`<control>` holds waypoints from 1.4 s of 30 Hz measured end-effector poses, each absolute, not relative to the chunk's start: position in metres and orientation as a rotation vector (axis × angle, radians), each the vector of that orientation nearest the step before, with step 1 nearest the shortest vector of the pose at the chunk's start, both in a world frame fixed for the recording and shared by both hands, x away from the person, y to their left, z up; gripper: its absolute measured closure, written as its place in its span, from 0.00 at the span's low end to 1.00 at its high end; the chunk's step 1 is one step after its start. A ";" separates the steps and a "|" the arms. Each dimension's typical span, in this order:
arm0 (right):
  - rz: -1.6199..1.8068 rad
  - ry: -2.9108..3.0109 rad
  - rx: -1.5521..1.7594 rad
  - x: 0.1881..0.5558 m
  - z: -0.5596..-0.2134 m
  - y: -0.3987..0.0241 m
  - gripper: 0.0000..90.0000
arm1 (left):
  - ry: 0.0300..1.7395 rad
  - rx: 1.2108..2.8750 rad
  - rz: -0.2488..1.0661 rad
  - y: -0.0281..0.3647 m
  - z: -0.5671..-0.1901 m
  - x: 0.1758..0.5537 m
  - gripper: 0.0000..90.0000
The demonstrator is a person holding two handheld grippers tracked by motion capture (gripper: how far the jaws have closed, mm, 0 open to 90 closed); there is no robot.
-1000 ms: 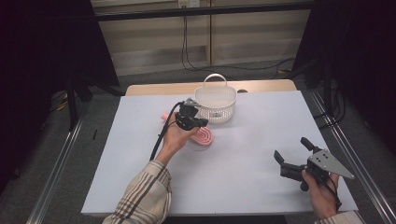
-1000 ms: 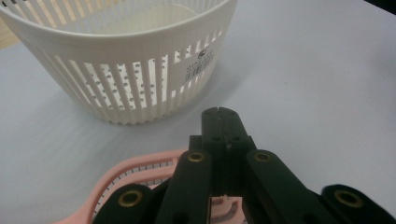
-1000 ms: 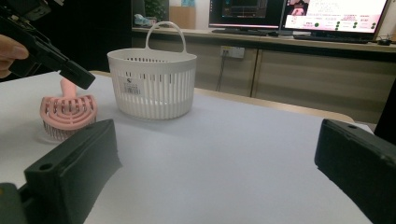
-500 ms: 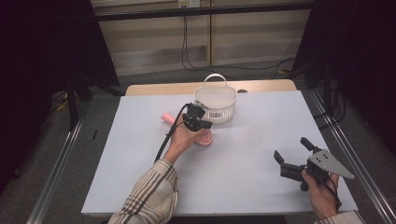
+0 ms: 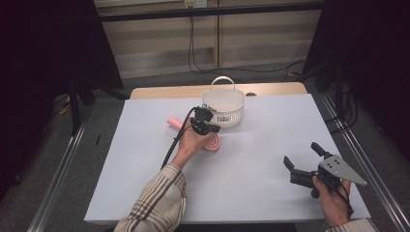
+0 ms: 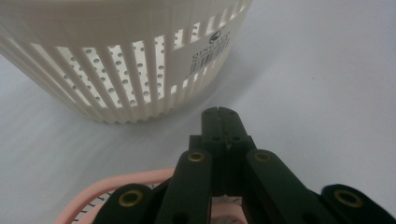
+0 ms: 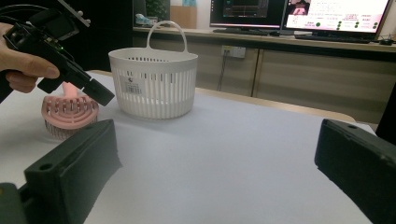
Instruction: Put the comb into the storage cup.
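Pink brush (image 5: 211, 143) on the table, just beneath the left tool (image 6: 221, 113), jaws closed on nothing, white basket (image 5: 223, 107) beside

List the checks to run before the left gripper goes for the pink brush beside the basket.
1. Left gripper fingers open for a grasp: not ok, shut with nothing between them.
2. Pink brush on the table, bristles down: ok.
3. White basket upright, beside the brush: ok.
4. Basket has room inside: cannot tell.
5. Right gripper well away from the brush, open: ok.
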State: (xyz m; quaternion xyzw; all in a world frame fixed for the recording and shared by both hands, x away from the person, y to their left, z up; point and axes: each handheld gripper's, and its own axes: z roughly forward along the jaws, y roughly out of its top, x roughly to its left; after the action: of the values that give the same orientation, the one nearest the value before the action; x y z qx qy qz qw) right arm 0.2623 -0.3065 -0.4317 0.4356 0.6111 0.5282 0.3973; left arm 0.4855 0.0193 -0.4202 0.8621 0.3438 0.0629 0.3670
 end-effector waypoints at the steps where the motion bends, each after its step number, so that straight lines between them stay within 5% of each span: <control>1: 1.338 1.549 1.105 0.262 -0.432 -0.306 0.00 | 0.884 2.219 0.151 0.019 -0.421 0.486 1.00; 42: 1.335 1.562 1.104 0.262 -0.433 -0.306 0.00 | 0.908 2.199 0.113 0.024 -0.421 0.474 1.00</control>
State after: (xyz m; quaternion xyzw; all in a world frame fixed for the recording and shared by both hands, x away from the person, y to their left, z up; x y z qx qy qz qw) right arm 0.2621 -0.3060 -0.4326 0.4351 0.6157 0.5261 0.3934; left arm 0.4736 0.0236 -0.4211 0.8575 0.3539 0.0442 0.3709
